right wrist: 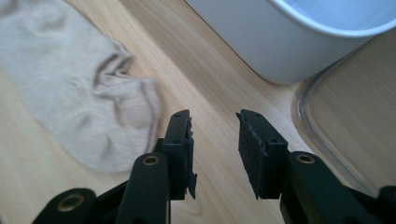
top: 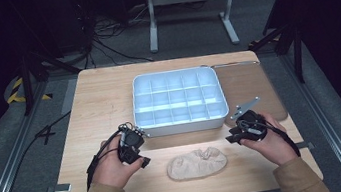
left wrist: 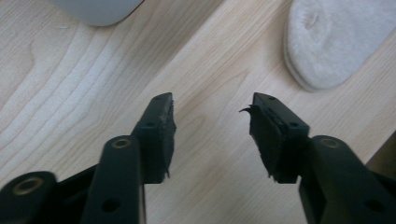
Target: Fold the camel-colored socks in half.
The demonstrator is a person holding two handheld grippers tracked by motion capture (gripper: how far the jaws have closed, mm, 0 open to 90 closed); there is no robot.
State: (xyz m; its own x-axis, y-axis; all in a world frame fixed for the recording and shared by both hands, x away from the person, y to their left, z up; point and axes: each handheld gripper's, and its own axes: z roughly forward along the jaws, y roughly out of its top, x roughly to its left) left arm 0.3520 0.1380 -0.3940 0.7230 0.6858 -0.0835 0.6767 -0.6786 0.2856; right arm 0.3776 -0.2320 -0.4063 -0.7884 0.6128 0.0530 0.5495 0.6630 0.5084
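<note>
Two hands hold grippers, left [top: 143,162] and right [top: 231,135], fingers apart and empty, flanking a beige sock [top: 198,164]; a shallow pinch could slip off the fabric.

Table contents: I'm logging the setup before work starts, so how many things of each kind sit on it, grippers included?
Beige sock: 1
White compartment tray: 1
Clear lid lying flat beside the tray: 1
Handheld grippers: 2, left gripper and right gripper, both with fingers apart and nothing between them
Total: 5
</note>
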